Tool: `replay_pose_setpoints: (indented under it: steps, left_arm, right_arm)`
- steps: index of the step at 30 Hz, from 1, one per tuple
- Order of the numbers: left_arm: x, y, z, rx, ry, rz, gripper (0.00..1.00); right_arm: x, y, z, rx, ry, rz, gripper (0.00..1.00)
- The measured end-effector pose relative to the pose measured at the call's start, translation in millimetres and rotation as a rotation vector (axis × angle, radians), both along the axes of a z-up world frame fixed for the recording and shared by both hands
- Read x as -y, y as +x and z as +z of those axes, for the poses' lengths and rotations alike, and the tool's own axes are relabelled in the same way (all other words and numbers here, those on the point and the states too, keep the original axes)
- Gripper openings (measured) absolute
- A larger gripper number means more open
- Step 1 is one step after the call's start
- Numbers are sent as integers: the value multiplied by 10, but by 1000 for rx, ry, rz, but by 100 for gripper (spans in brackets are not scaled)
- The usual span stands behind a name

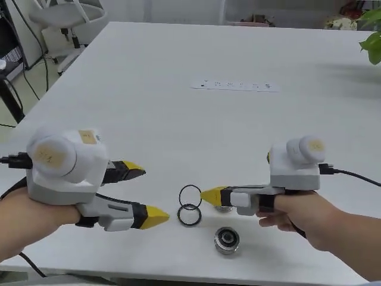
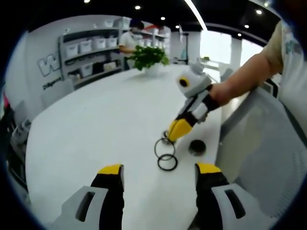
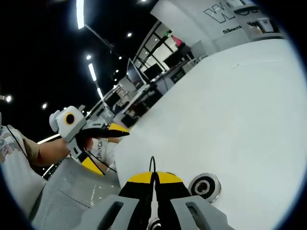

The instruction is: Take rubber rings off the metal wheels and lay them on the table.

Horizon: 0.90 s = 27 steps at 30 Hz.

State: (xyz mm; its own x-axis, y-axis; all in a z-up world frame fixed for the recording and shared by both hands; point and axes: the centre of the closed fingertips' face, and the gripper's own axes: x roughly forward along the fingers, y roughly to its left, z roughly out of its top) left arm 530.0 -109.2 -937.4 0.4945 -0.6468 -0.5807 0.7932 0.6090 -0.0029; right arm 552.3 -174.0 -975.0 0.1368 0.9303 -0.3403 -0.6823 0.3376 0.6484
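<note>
table [image 1: 178, 65]: white, wide | chair [image 1: 66, 13]: far left corner | shelves [image 2: 88, 50]: bins, back wall | ceiling: strip lights [image 3: 80, 14], spots

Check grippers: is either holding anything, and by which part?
Right gripper is shut on the thin ring, pinching its band on the side nearest it. Left gripper is open, holding nothing.

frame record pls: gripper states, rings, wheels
left gripper: open, empty
right gripper: shut on the edge of a thin black rubber ring
loose ring: thicker black rubber ring, flat on the white table, beside the thin one
free wheel: round metal wheel on the table
other wheel: second metal wheel, partly hidden under the right gripper
</note>
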Motion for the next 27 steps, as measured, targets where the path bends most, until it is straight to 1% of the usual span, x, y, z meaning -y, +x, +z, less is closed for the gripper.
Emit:
replay_pose_setpoints:
  steps: [2, 8, 21, 27]
  left_arm:
    - [-16, -1, -3, -2, -2, 6, 60]
    - [-56, 7, -4, 0, -5, 19, 61]
    - [-115, -19, -56, -12, -1, 30, 61]
    - [-111, -19, -67, -17, -1, 29, 61]
  right_arm:
    - [8, 21, -44, -11, -2, -2, 0]
    - [-5, -11, -101, -40, -11, 3, 0]
    - [-40, -50, -223, -82, -31, 11, 0]
    - [-33, -65, -259, -91, -40, 11, 0]
